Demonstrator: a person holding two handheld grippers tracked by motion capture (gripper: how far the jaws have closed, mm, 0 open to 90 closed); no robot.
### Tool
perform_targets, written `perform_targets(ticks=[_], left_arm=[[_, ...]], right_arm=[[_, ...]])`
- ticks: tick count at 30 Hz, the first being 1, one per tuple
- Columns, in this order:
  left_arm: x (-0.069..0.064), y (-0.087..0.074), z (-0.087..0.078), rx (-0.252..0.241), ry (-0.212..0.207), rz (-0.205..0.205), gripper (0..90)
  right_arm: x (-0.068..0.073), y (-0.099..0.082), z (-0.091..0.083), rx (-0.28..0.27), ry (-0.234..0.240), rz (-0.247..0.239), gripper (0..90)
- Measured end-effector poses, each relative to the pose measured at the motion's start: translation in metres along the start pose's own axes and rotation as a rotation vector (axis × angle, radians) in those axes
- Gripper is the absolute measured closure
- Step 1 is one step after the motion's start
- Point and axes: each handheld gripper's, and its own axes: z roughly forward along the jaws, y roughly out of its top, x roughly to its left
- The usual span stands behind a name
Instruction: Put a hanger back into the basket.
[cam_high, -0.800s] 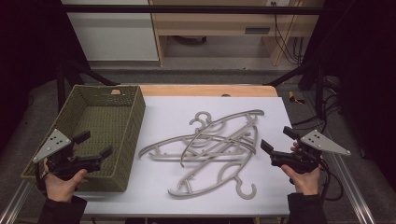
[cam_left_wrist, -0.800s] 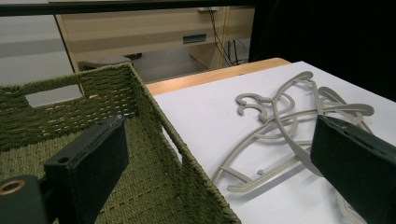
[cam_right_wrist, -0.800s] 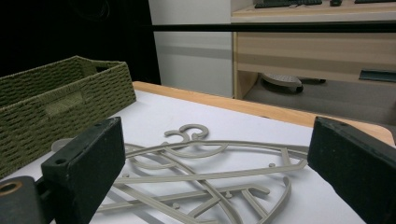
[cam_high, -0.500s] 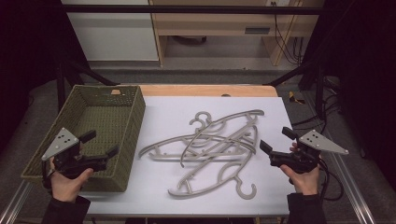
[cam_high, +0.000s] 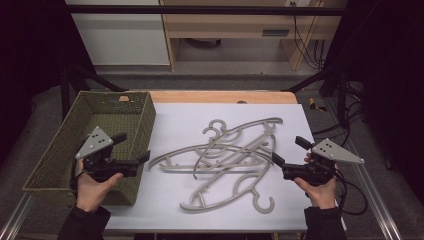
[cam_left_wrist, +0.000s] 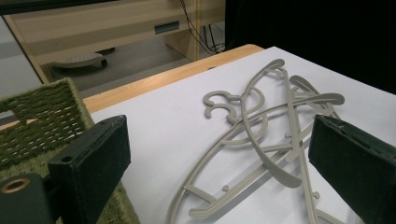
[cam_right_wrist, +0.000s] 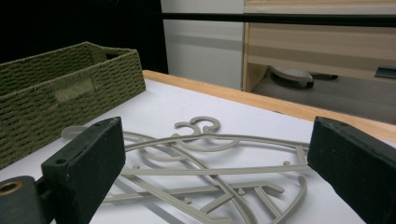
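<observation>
Several grey plastic hangers (cam_high: 227, 157) lie tangled in a pile on the white tabletop (cam_high: 180, 117). A woven green basket (cam_high: 145, 122) stands at the table's left edge, with nothing visible inside. My left gripper (cam_high: 134, 146) hovers open over the basket's near right corner and points at the pile. In the left gripper view the hangers (cam_left_wrist: 261, 140) lie ahead between its wide-set jaws, beside the basket (cam_left_wrist: 42, 116). My right gripper (cam_high: 287, 149) is open just right of the pile, its tips close to the nearest hanger. The right gripper view looks across the hangers (cam_right_wrist: 205, 158) to the basket (cam_right_wrist: 70, 88).
A wooden strip (cam_high: 220, 96) borders the table's far edge. Beyond it stand a white cabinet (cam_high: 120, 35) and a wooden bench (cam_high: 240, 25) on the floor. A metal rail (cam_high: 367, 185) runs along the right side, with cables near it.
My left gripper has moved to the right over the basket, toward the hangers. The right gripper has hardly shifted. The hangers lie as before.
</observation>
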Motion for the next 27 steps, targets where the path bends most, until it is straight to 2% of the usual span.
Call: perform_targets(ticks=[3,10,11,12,19,22,24,27], left_arm=[[-0.007,0.007,0.012,0.01,-0.019,0.015,5.0],[-0.024,0.021,0.045,0.047,-0.061,0.027,5.1],[-0.024,0.021,0.045,0.047,-0.061,0.027,5.4],[-0.029,0.025,0.056,0.058,-0.07,0.027,5.6],[-0.044,0.033,0.091,0.108,-0.1,0.031,6.3],[-0.048,0.035,0.106,0.136,-0.109,0.045,7.0],[-0.051,0.036,0.116,0.14,-0.129,0.025,8.0],[-0.054,0.036,0.13,0.158,-0.137,0.027,9.2]], right_arm=[[0.0,-0.002,0.002,0.019,-0.005,-0.002,4.2],[0.001,-0.002,0.003,0.022,0.001,0.0,4.2],[0.001,-0.002,0.003,0.022,0.001,-0.001,4.2],[0.001,-0.001,0.003,0.022,0.002,-0.001,4.2],[-0.001,-0.001,0.001,0.018,-0.002,0.004,4.3],[-0.001,-0.001,0.001,0.023,0.0,0.004,4.3],[-0.001,-0.001,0.002,0.025,0.002,0.007,4.3],[-0.001,-0.002,0.002,0.023,0.002,0.007,4.4]])
